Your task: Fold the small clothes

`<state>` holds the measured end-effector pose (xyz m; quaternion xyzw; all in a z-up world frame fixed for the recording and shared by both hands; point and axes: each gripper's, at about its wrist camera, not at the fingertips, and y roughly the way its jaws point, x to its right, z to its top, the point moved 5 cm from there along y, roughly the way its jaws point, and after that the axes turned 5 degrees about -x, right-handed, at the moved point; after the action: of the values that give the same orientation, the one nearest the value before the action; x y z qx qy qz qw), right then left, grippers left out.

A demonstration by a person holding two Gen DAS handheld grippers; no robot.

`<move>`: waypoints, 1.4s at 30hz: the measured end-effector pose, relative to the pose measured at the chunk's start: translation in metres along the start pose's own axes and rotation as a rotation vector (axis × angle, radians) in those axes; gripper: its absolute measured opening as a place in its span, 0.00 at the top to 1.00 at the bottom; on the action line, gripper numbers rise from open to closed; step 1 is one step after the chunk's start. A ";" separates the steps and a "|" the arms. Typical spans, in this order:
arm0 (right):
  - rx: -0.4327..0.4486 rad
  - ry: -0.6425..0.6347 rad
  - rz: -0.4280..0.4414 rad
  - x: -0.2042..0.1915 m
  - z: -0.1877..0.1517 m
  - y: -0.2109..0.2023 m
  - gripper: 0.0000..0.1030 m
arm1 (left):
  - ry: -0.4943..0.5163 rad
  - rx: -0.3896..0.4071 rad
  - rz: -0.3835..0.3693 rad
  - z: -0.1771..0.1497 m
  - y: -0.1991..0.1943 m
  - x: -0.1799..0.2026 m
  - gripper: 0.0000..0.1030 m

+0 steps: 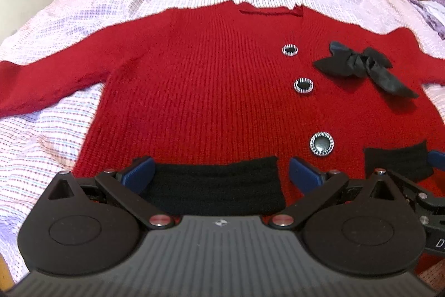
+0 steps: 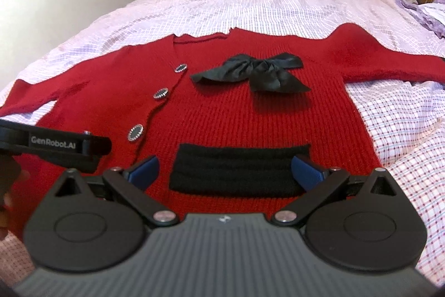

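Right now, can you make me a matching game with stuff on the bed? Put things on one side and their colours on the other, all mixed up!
Things:
1. cardigan
2. bow
3. gripper pads
4. bedsheet

Colours:
A. blue
B. pale pink check
C. red
D. black

Right pairs: 1-C, 2-D, 3-A, 4-B. The cardigan lies flat on the bedsheet, the bow sits on its chest, and both grippers hover open near its black pockets.
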<state>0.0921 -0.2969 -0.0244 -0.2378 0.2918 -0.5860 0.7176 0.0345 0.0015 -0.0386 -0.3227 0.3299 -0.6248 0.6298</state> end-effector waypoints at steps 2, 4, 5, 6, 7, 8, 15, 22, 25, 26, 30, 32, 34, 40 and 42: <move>0.006 0.006 0.010 0.000 0.003 -0.004 0.00 | 0.003 0.018 0.002 0.003 -0.007 0.000 0.00; 0.016 0.018 0.029 0.001 0.008 -0.008 0.00 | 0.005 0.036 0.002 0.005 -0.013 0.000 0.00; 0.021 0.023 0.035 0.001 0.011 -0.010 0.00 | 0.005 0.042 0.003 0.007 -0.016 0.000 0.00; 0.024 0.026 0.040 0.002 0.013 -0.012 0.00 | 0.006 0.046 0.002 0.008 -0.018 0.000 0.00; 0.024 0.027 0.042 0.002 0.015 -0.013 0.00 | 0.007 0.047 0.001 0.008 -0.019 0.001 0.00; 0.022 0.027 0.043 0.002 0.016 -0.013 0.00 | 0.008 0.047 0.000 0.009 -0.020 0.001 0.00; 0.007 0.045 0.069 0.001 0.016 -0.014 0.00 | 0.005 0.042 -0.002 0.010 -0.026 0.001 0.00; 0.021 0.052 0.106 0.009 0.026 -0.021 0.00 | 0.017 0.058 0.003 0.016 -0.030 0.002 0.00; 0.027 0.073 0.132 0.023 0.035 -0.024 0.00 | 0.018 0.057 0.004 0.018 -0.028 0.004 0.00; 0.029 0.077 0.131 0.030 0.038 -0.024 0.00 | 0.013 0.057 0.006 0.019 -0.028 0.004 0.00; 0.035 0.114 0.103 0.068 0.052 -0.022 0.00 | 0.007 0.066 0.010 0.024 -0.030 0.007 0.00; 0.042 0.142 0.081 0.093 0.061 -0.017 0.00 | 0.018 0.071 0.027 0.027 -0.030 0.010 0.00; 0.042 0.175 0.057 0.118 0.069 -0.008 0.00 | 0.028 0.070 0.044 0.030 -0.030 0.013 0.00; 0.044 0.337 0.002 0.184 0.084 0.017 0.00 | 0.035 0.052 0.051 0.036 -0.027 0.019 0.00; 0.051 0.355 -0.022 0.199 0.086 0.023 0.00 | 0.042 0.042 0.053 0.036 -0.025 0.021 0.00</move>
<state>0.1969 -0.4876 -0.0066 -0.1155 0.3964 -0.6340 0.6539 0.0495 -0.0199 0.0026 -0.2875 0.3383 -0.6214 0.6456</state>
